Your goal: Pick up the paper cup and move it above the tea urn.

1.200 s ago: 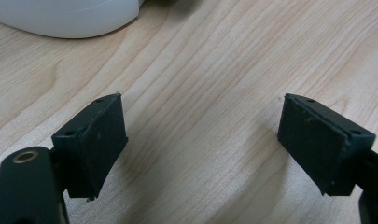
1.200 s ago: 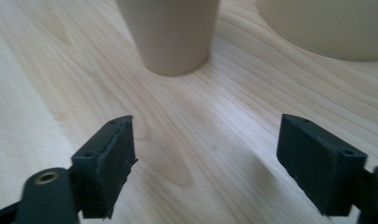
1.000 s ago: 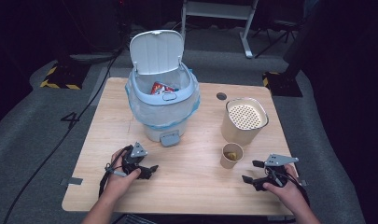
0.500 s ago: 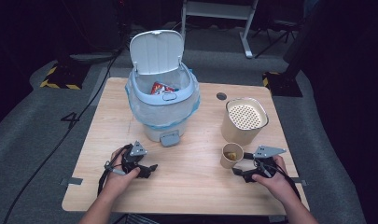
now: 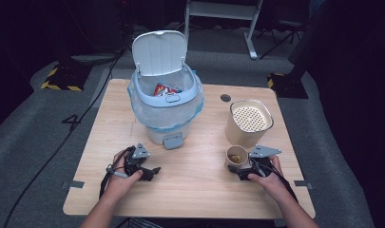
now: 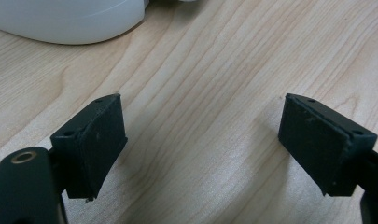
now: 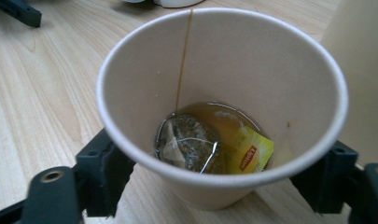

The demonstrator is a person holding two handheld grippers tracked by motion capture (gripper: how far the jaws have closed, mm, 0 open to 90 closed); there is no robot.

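A wooden counter (image 5: 199, 190) is seen from above, with a lined bin (image 5: 165, 107) standing at its far middle, lid raised and a red wrapper lying inside. To the right a tall canister (image 5: 248, 122) topped with a perforated strainer is set, and just in front of it a paper cup (image 5: 235, 157) is placed. The cup is straddled by the right tool (image 7: 214, 186), its jaws spread on either side of the wall and not visibly pressed against it. The left tool (image 6: 203, 144) is rested on bare wood near the bin's base, jaws spread and empty. Inside the cup a used teabag (image 7: 191, 144) with a yellow tag (image 7: 249, 154) is soaked in a little tea. A grasp of the cup appears to be in hand; closing the jaws gently, without crushing the paper, would be called for next.
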